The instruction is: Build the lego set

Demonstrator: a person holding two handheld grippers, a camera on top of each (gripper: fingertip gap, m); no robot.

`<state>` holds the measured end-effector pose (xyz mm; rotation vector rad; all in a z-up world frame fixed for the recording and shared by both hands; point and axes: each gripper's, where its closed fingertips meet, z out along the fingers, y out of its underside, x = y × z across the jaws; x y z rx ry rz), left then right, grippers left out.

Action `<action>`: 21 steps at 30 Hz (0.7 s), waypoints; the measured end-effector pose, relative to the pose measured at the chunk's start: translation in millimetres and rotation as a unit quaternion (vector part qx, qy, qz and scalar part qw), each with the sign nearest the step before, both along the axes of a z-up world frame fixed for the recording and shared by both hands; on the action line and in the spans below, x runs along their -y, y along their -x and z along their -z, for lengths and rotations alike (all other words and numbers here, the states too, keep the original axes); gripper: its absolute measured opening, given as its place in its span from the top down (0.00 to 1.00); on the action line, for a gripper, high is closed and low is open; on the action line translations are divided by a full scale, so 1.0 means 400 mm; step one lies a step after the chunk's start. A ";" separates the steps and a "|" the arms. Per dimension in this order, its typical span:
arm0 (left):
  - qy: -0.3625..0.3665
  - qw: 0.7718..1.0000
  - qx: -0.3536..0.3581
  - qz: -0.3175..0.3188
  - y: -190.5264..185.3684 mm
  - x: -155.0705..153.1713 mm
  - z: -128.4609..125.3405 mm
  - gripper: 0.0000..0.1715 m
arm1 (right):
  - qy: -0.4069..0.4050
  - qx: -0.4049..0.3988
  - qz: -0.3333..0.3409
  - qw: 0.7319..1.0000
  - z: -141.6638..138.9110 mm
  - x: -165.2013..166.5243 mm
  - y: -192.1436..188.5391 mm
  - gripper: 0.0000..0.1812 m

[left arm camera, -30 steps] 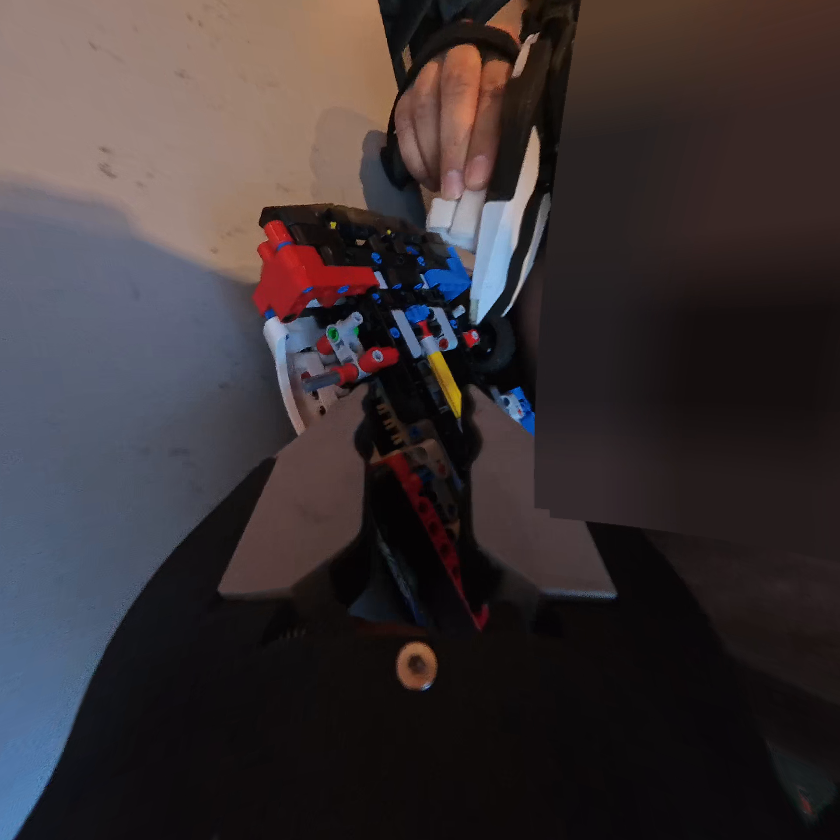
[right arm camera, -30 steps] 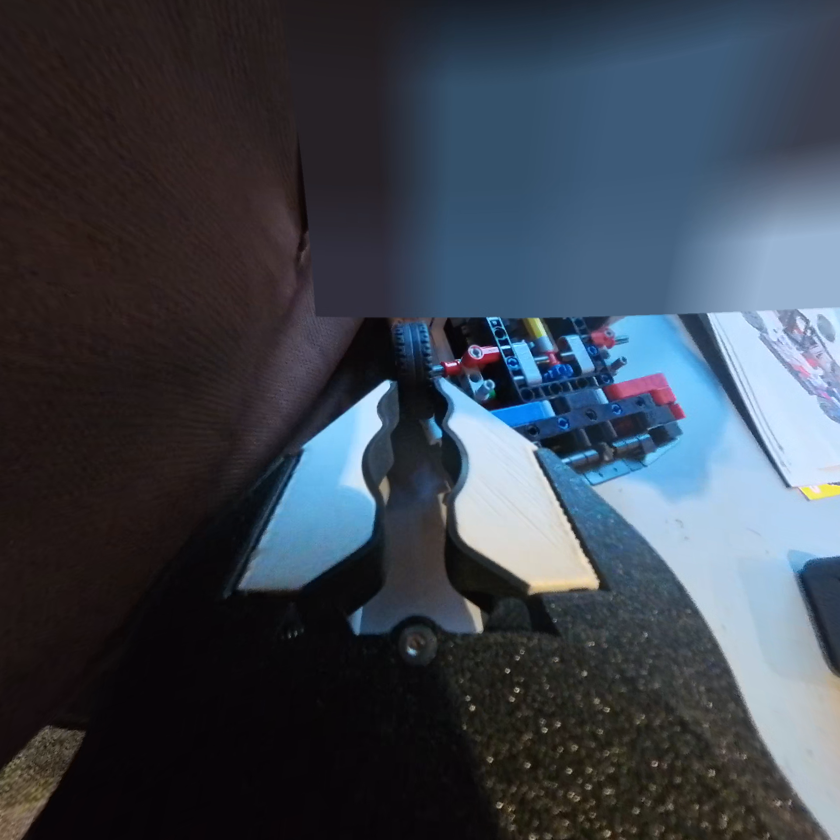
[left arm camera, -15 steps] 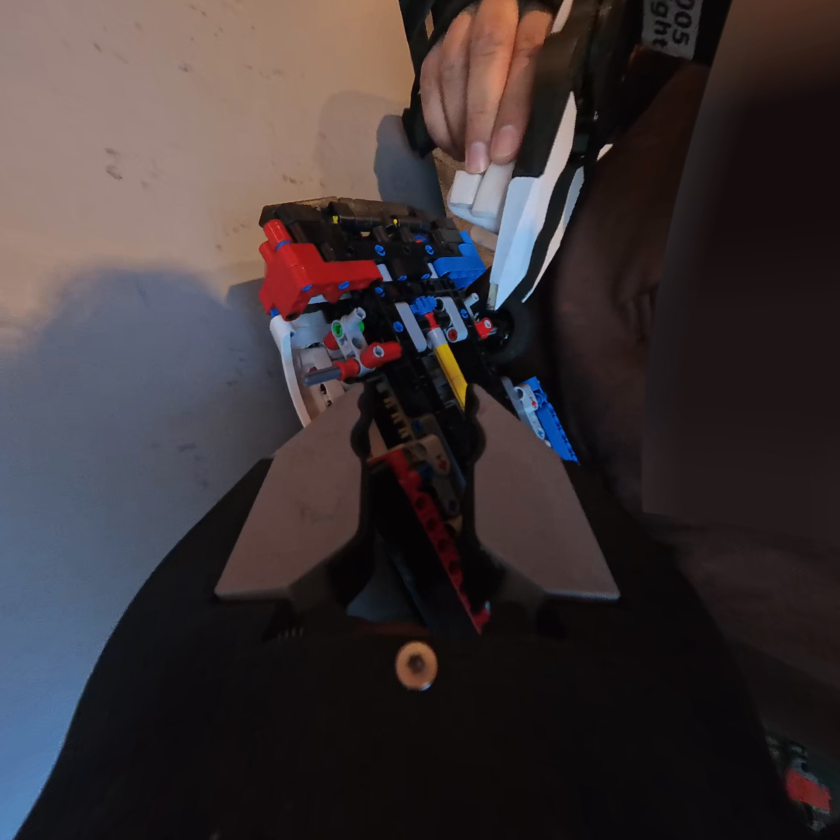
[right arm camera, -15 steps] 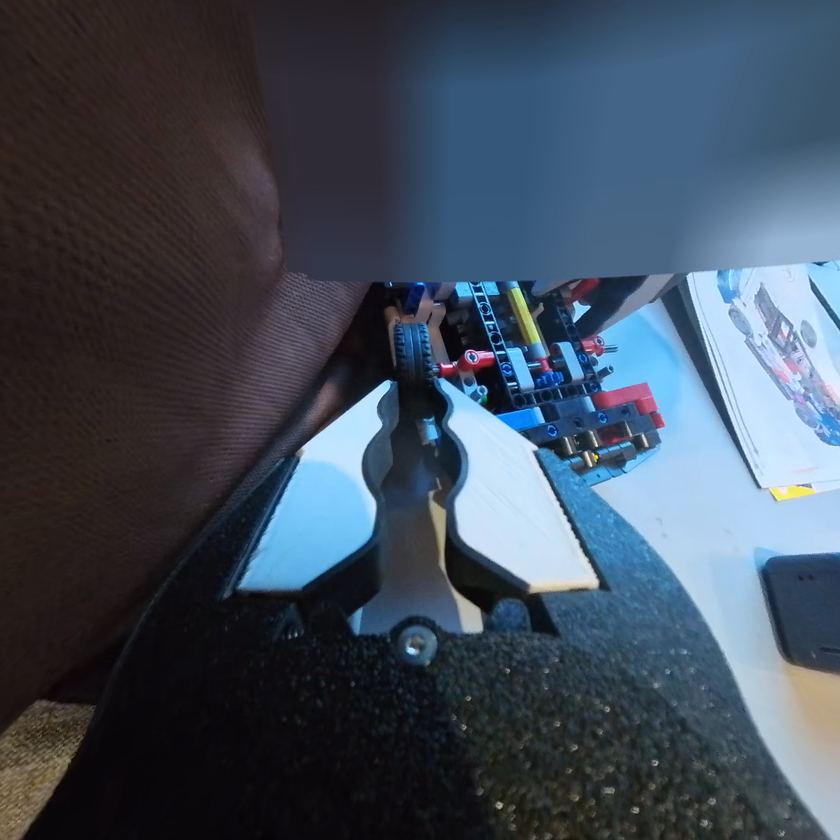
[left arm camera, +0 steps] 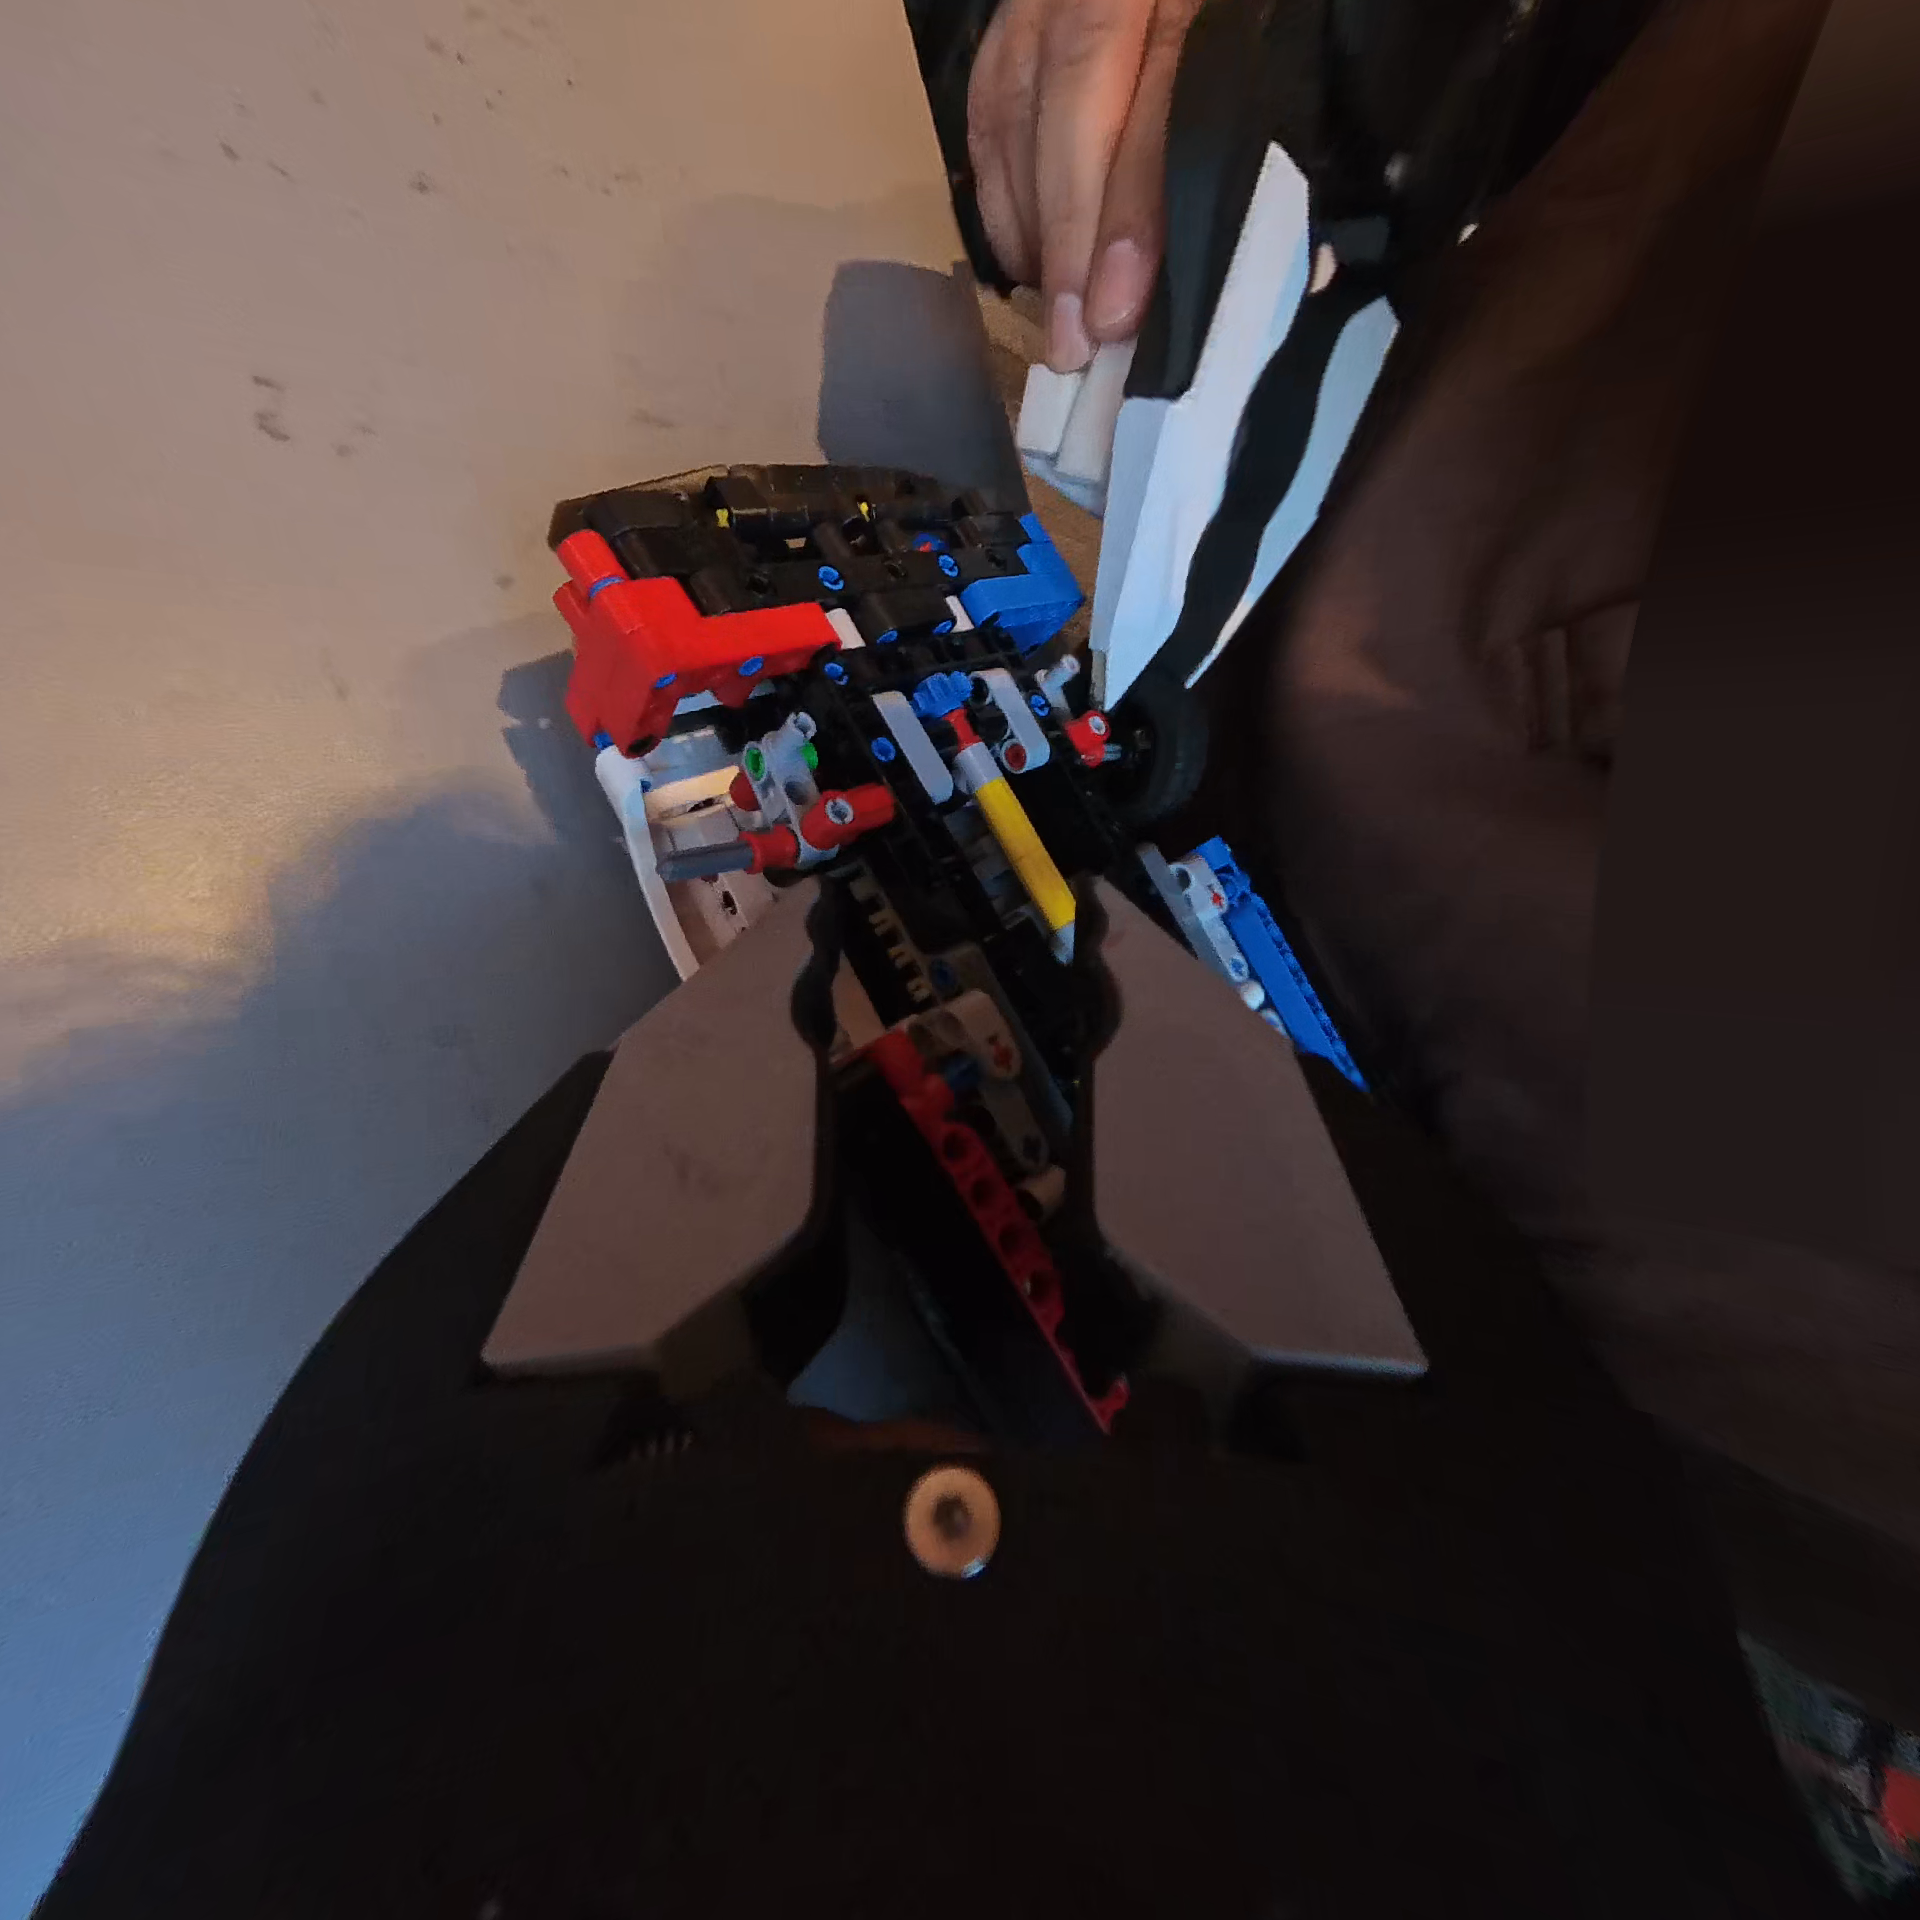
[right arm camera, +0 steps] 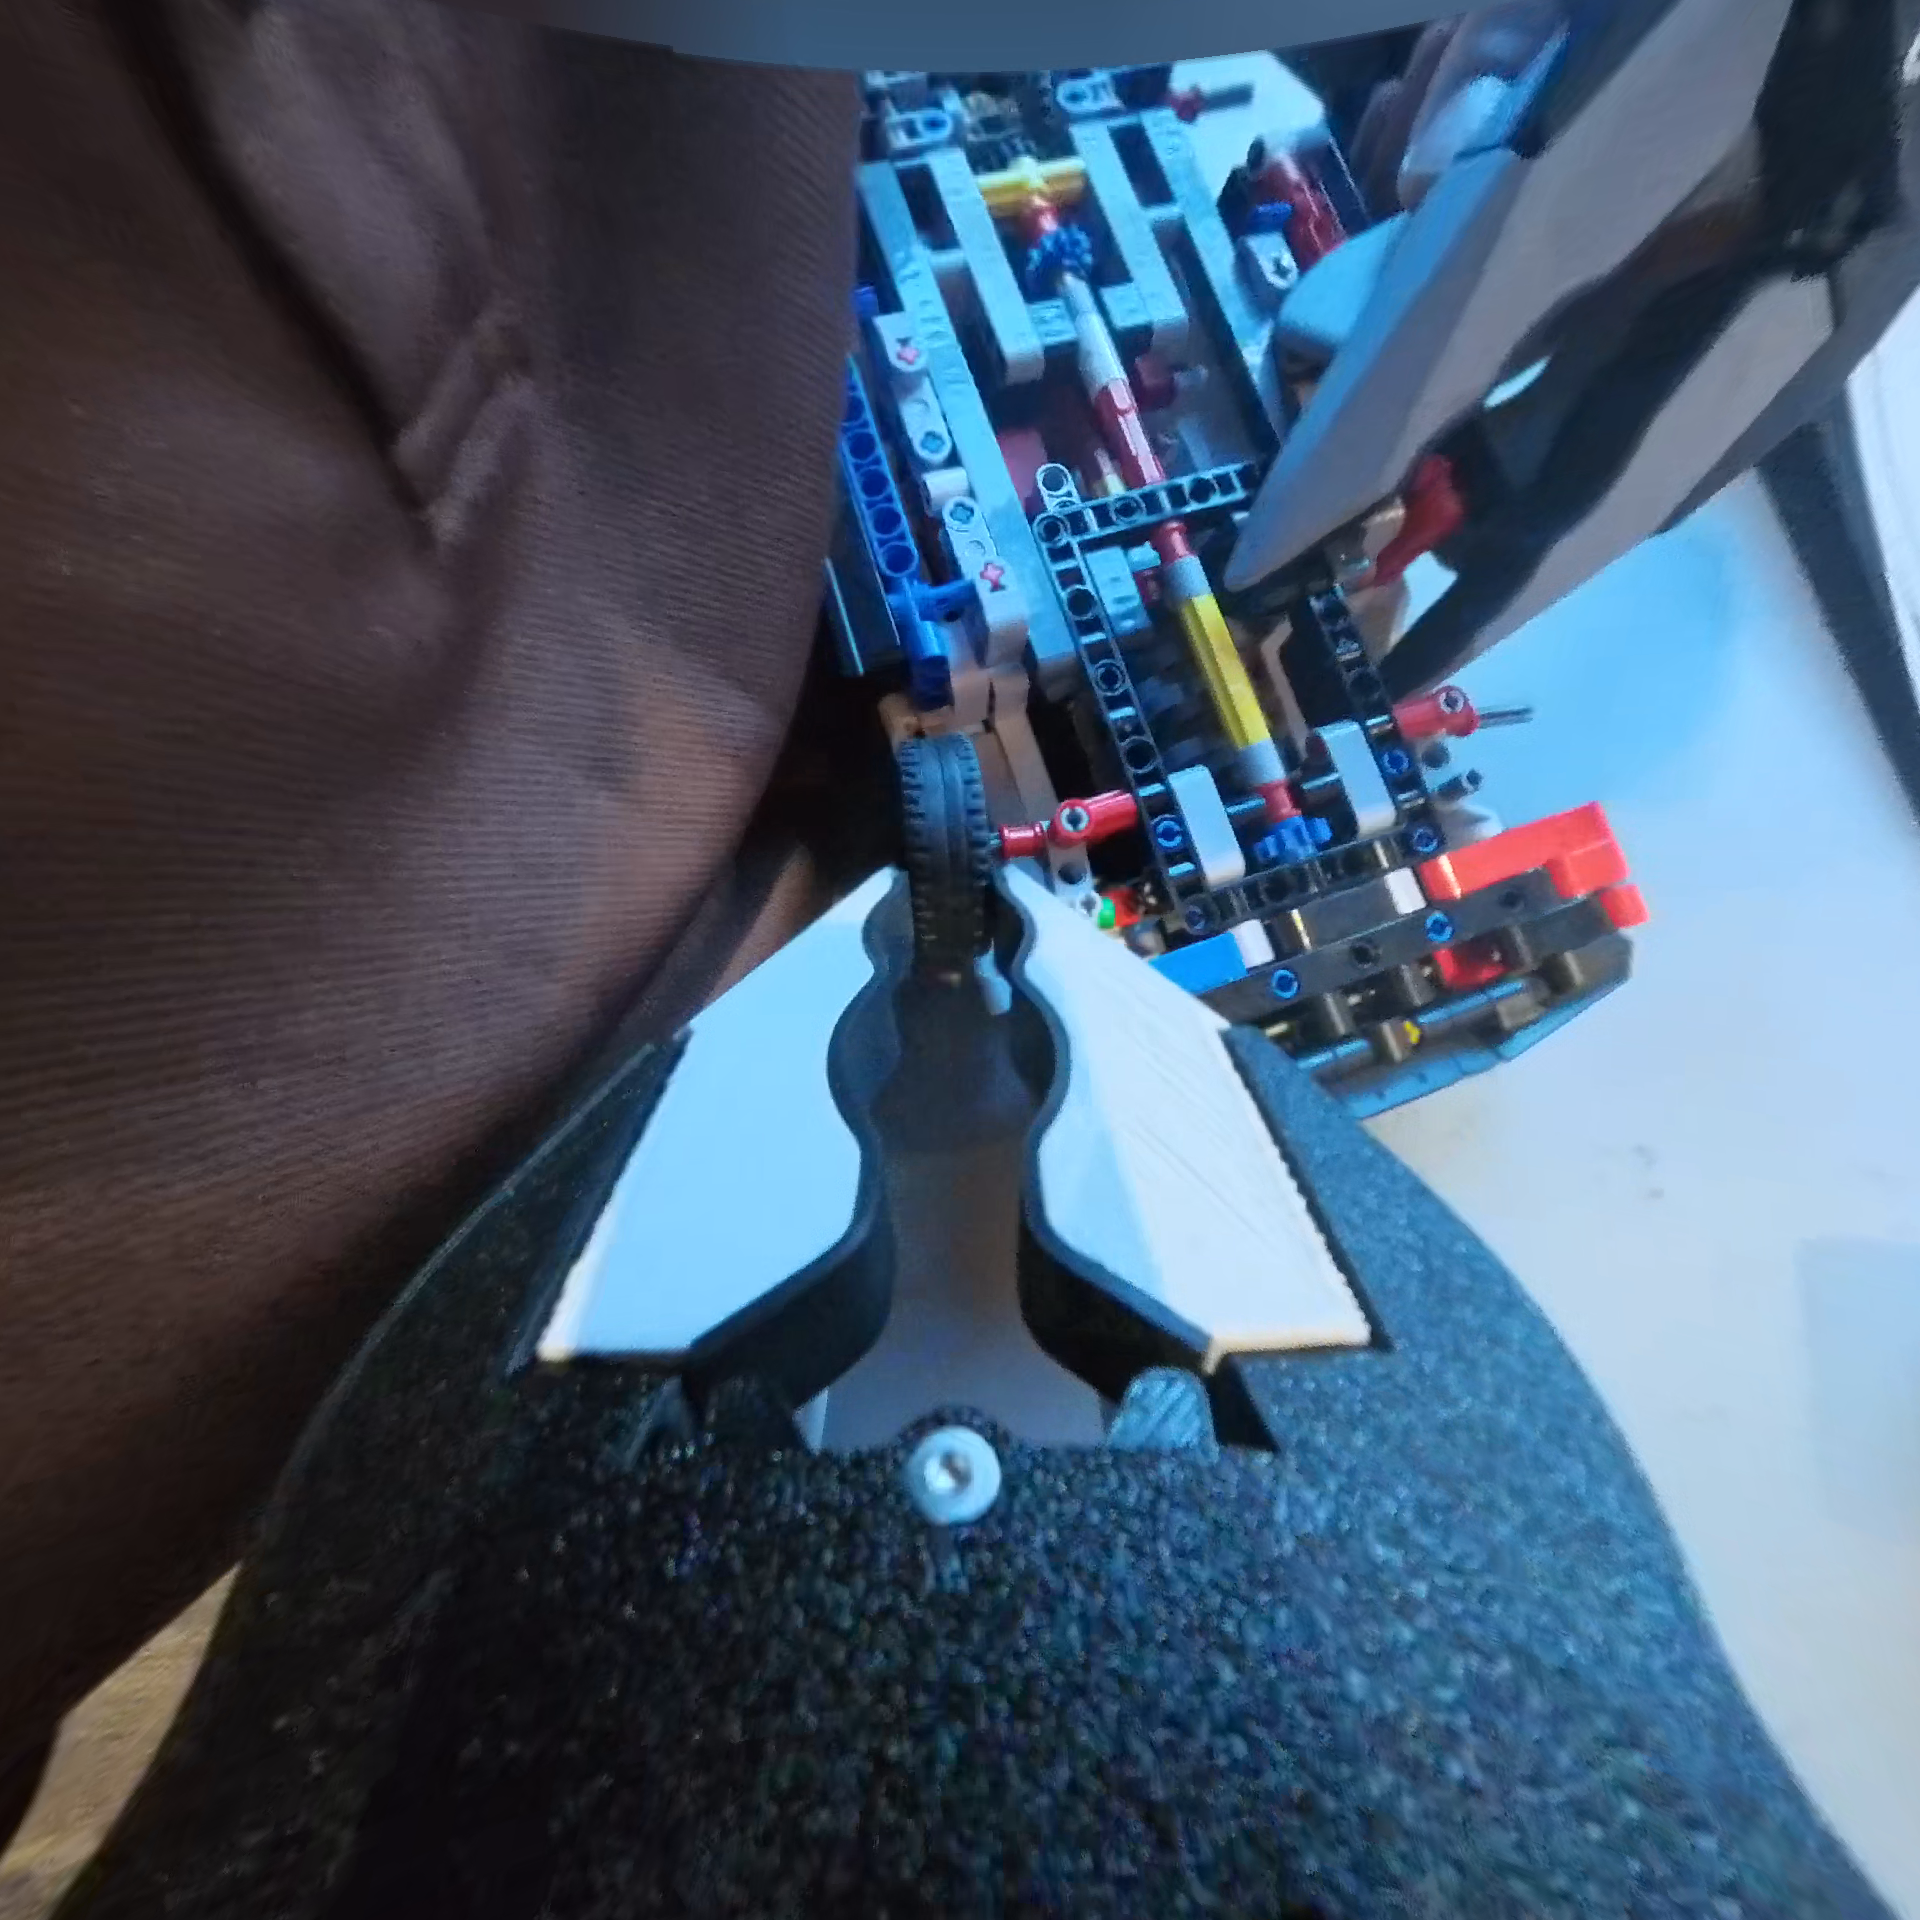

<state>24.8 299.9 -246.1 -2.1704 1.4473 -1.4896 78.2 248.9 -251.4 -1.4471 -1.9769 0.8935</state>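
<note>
The fingers (left arm camera: pixel 717 1132) of the left gripper (left arm camera: pixel 951 935), flat grey wedges with wavy black inner edges, are clenched on the lego model (left arm camera: pixel 894 727), gripping its black studded frame and a red holed beam between them. The fingers (right arm camera: pixel 1174 1101) of the right gripper (right arm camera: pixel 945 904), pale ribbed wedges on a grainy black body, are closed on a small ribbed black rubber wheel (right arm camera: pixel 943 842) at the model's side. The model, a boxy frame of black, grey, red and blue beams with a smooth yellow axle (right arm camera: pixel 1226 675), lies on the pale matte desk (right arm camera: pixel 1621 1195), with brown ribbed cloth (right arm camera: pixel 364 623) beside it.
</note>
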 end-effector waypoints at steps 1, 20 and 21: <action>-0.005 1.000 -0.006 -0.004 0.003 -0.001 0.002 0.75 | 0.006 0.007 0.004 1.000 -0.001 -0.004 0.000 0.94; -0.283 0.928 -0.170 -0.172 -0.121 0.109 -0.029 0.79 | -0.050 -0.083 -0.028 0.995 -0.001 -0.046 0.000 0.94; -0.294 0.920 -0.190 -0.175 -0.123 0.110 -0.014 0.79 | -0.052 -0.086 -0.031 0.994 -0.001 -0.047 -0.001 0.94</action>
